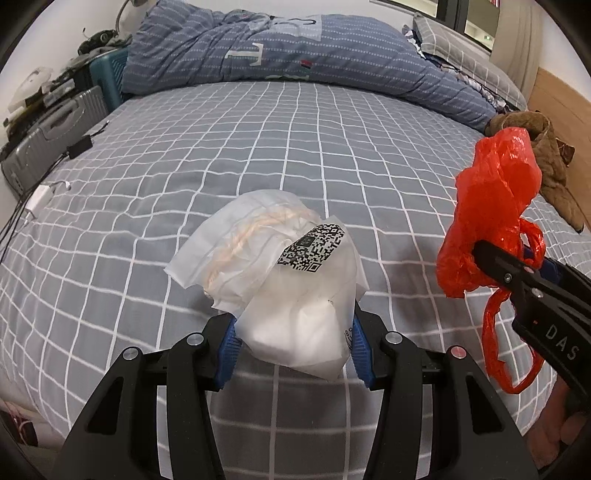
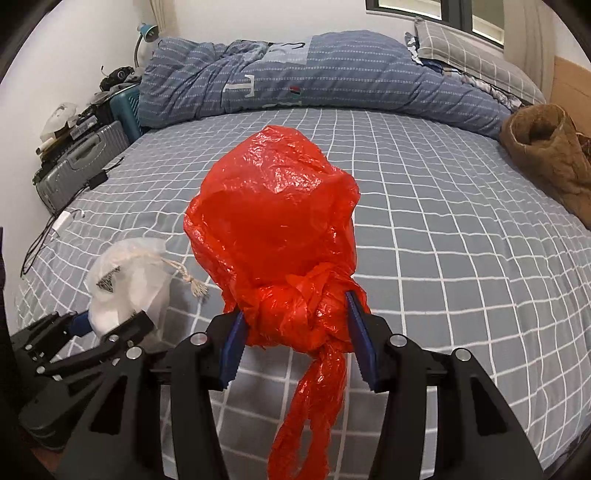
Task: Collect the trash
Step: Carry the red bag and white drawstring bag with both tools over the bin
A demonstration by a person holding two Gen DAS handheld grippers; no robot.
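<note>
Left wrist view. Left tongs clenched on white bag, blue pads pressed into both flanks; bag raised clear of bed, QR label facing up, cord visible through the film. Right tongs entering from right edge, clamped on red bag, which hangs above the bed near a brown garment. Judged step: carry both bags off to a bin, none in view. Procedure: maintain squeeze on both tongs; keep loads level and well apart to avoid tangling; avoid swinging, since thin film may slip from the pads.

Right wrist view. Right tongs gripping red bag at the knotted neck, bulk standing up ahead of the pads, twisted tail dangling below. Left tongs low at left, holding white bag. Recommended: keep grip on the knot rather than the loose tail.

Differences between views. Shown only here: the knot as the grip point, a frayed cord end hanging out of the white bag, a desk lamp beyond a folded quilt. Shown only in left view: the QR label read flat-on, pad contact on the white bag. No bin in either view.
</note>
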